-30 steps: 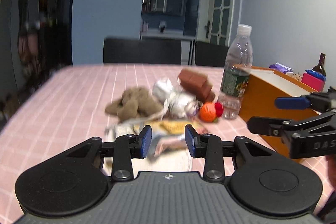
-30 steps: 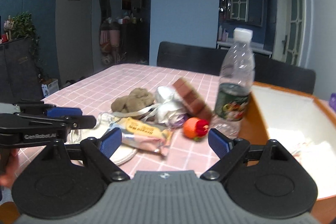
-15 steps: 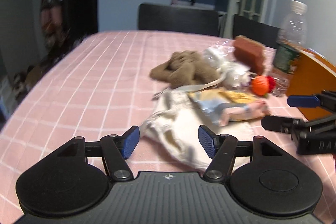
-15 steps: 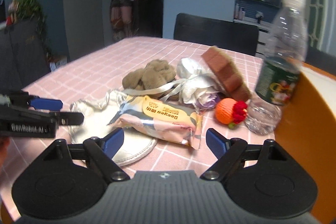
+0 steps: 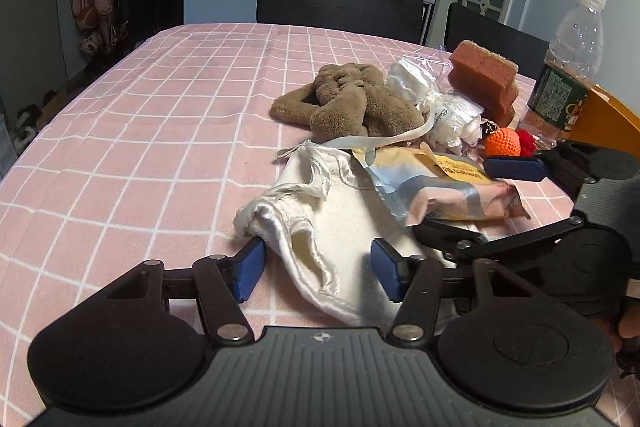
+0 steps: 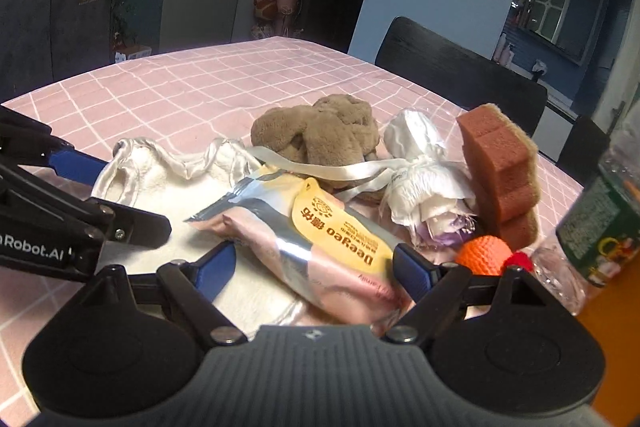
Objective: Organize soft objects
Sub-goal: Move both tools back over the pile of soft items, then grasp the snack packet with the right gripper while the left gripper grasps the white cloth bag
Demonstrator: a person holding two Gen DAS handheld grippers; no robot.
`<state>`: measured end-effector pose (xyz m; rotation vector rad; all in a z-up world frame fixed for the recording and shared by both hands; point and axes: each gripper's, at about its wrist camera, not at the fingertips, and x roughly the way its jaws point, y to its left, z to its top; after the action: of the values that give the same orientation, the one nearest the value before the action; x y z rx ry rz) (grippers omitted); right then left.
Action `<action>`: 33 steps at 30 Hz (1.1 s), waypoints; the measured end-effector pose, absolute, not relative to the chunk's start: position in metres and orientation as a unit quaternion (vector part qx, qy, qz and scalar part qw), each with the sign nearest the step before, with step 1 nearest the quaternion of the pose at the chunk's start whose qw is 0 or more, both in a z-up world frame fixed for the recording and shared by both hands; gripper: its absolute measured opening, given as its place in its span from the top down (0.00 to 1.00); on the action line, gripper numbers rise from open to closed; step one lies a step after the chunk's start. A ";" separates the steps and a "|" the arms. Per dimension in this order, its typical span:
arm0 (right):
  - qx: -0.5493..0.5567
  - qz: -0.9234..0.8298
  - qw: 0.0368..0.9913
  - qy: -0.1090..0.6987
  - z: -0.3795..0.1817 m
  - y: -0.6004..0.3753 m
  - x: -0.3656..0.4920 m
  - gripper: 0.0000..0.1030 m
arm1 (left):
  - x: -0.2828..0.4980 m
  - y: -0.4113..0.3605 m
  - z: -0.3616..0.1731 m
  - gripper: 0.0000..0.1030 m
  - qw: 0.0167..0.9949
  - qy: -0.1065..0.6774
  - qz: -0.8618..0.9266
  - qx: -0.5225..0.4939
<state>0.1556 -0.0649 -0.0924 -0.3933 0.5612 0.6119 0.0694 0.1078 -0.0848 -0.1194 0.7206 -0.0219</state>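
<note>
A white satin drawstring bag (image 5: 320, 223) lies on the pink checked tablecloth (image 5: 160, 115). My left gripper (image 5: 318, 273) is open with its near edge between the fingers. A pink snack packet (image 6: 320, 247) lies across the bag; my right gripper (image 6: 316, 269) is open around its near end. Behind lie a brown plush toy (image 5: 344, 103), a bundle of white plastic-wrapped cloth (image 5: 440, 107), a brown sponge (image 5: 482, 79) and an orange knitted ball (image 5: 502, 143). In the right wrist view the bag (image 6: 160, 183), plush (image 6: 320, 131), sponge (image 6: 500, 163) and ball (image 6: 484, 259) show too.
A clear water bottle (image 5: 568, 67) stands at the right beside an orange box (image 5: 600, 123). Dark chairs (image 5: 340, 3) stand at the table's far side. The right gripper's body (image 5: 580, 211) sits close on the right in the left wrist view.
Both grippers have moved forward and down onto the pile. The left gripper has opened wider and reached the bag's edge; the right gripper has come around the snack packet.
</note>
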 end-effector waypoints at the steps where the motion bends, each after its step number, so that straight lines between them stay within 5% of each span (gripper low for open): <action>1: -0.180 0.298 0.897 0.274 -0.093 -0.065 0.158 0.19 | 0.071 0.107 -0.084 0.39 0.934 0.352 -0.011 -0.059; 4: -0.163 0.298 0.898 0.279 -0.095 -0.065 0.163 0.22 | 0.074 0.108 -0.084 0.39 0.934 0.349 -0.011 -0.071; 12: -0.168 0.298 0.899 0.275 -0.095 -0.064 0.160 0.37 | 0.076 0.097 -0.084 0.61 0.934 0.345 -0.030 -0.089; 16: -0.196 0.301 0.897 0.257 -0.093 -0.057 0.150 0.58 | 0.078 0.093 -0.085 0.67 0.934 0.343 -0.032 -0.098; 20: -0.245 0.294 0.893 0.236 -0.093 -0.042 0.136 0.76 | 0.077 0.087 -0.084 0.92 0.935 0.347 -0.020 -0.071; 33: -0.190 0.279 0.913 0.227 -0.060 -0.064 0.120 0.90 | 0.057 0.082 -0.055 0.95 0.949 0.308 -0.029 -0.057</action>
<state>0.1195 -0.0639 -0.0598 -0.3915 0.4684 0.5752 0.0571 0.0817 -0.0549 -0.1155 0.6259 -0.0591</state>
